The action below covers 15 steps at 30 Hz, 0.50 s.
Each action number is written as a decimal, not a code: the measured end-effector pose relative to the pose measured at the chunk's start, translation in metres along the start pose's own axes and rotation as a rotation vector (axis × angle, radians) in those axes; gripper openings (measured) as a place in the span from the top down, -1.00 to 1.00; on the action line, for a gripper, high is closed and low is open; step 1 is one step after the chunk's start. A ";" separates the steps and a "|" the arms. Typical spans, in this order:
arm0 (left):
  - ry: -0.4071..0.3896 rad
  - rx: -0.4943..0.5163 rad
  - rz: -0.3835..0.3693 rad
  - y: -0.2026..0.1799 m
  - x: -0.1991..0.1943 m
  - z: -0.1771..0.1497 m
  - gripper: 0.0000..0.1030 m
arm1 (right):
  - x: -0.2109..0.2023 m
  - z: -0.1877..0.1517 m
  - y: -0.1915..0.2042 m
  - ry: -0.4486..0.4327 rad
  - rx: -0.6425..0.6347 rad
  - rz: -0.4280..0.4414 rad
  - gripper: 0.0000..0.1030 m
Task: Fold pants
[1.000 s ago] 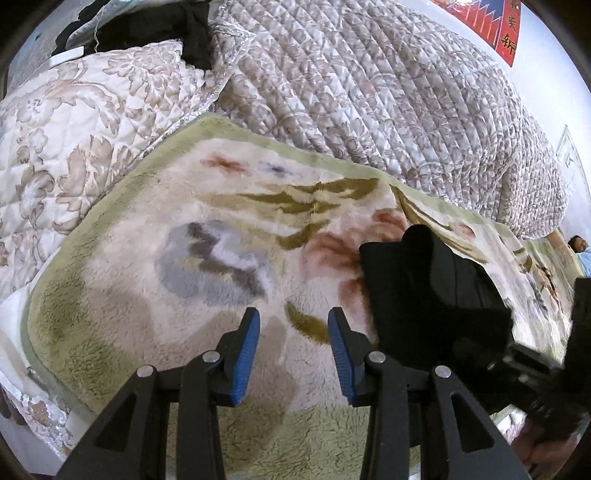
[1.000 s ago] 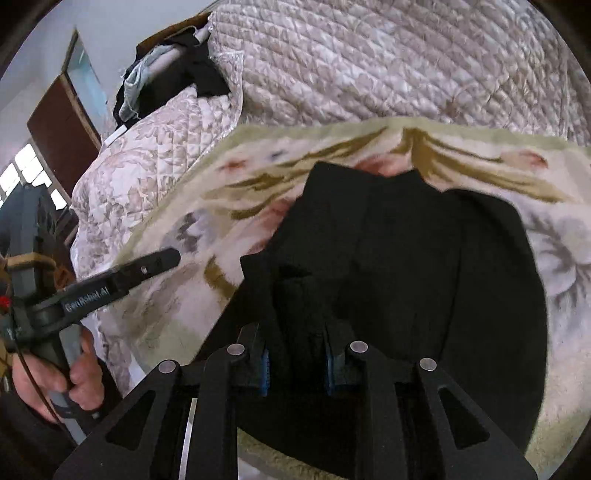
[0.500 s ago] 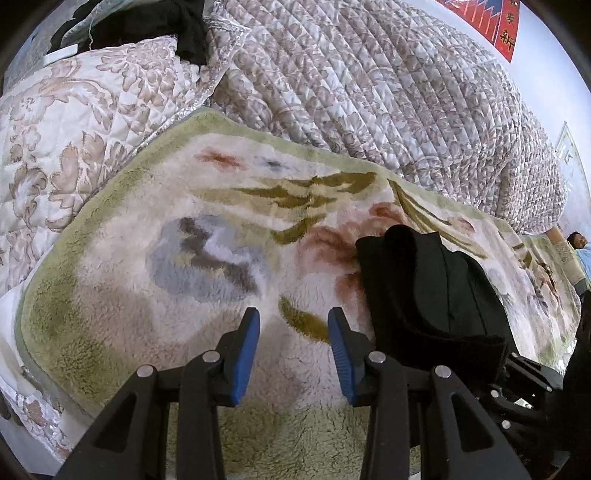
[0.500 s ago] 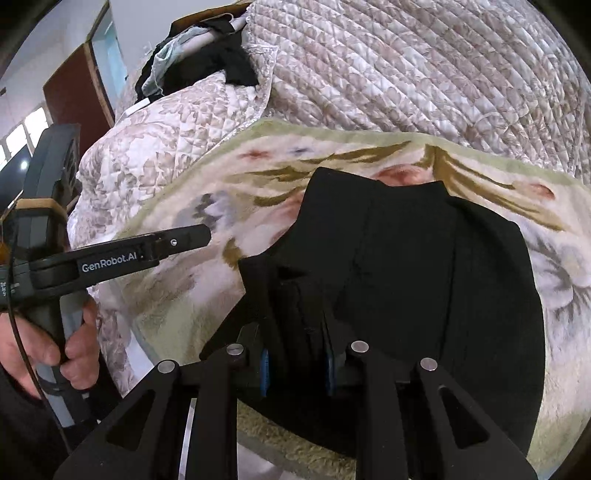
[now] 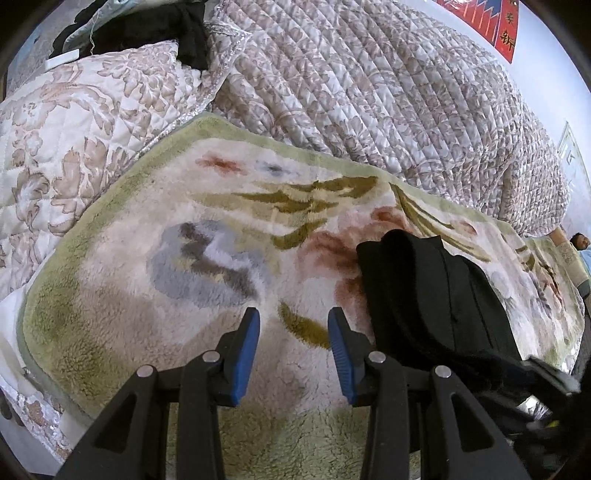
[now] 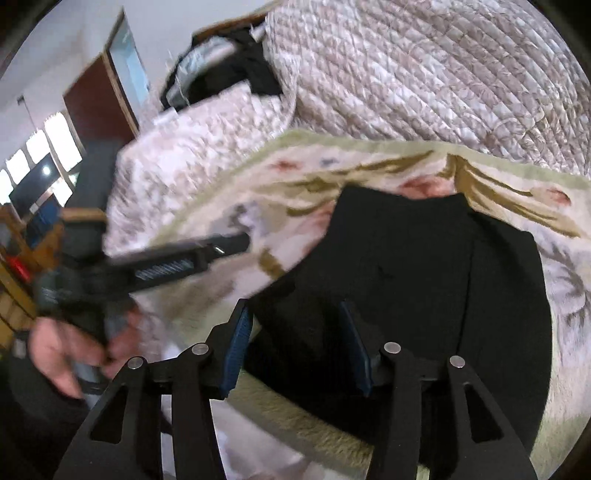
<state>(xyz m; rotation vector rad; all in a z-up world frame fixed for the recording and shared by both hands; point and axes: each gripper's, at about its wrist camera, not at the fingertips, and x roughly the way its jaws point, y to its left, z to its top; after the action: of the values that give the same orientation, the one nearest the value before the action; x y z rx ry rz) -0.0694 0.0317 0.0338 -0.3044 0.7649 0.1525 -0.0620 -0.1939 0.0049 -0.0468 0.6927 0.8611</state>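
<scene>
pants [image 6: 424,280], black, folded into a flat block, on shaggy floral blanket [image 5: 177,295].

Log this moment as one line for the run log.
left tongs: open, over blanket, empty | right tongs: open, over pants | pants: folded on blanket | step: fold laid down

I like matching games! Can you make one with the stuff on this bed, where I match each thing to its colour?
Things:
1. pants
2. gripper pads
3. fluffy blanket's border
4. wall banner

Colours:
A. red
B. pale green
C. black
D. blue

Pairs: 1-C, 2-D, 3-B, 4-A
</scene>
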 end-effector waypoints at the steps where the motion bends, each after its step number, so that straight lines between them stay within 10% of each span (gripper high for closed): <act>1: -0.002 0.001 -0.002 -0.001 0.000 0.000 0.20 | -0.009 0.001 0.000 -0.023 0.003 0.013 0.05; 7: -0.012 0.023 -0.037 -0.017 -0.002 0.004 0.20 | -0.053 -0.009 -0.032 -0.126 0.101 -0.053 0.05; 11: -0.007 0.050 -0.109 -0.039 -0.005 0.009 0.20 | -0.026 -0.029 -0.060 0.064 0.171 -0.169 0.18; 15: 0.003 0.095 -0.163 -0.064 -0.005 0.017 0.20 | -0.036 -0.019 -0.057 0.033 0.142 -0.082 0.19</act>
<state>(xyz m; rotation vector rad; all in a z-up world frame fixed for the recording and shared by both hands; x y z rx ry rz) -0.0459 -0.0234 0.0630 -0.2757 0.7450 -0.0375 -0.0479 -0.2622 -0.0028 0.0373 0.7759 0.7322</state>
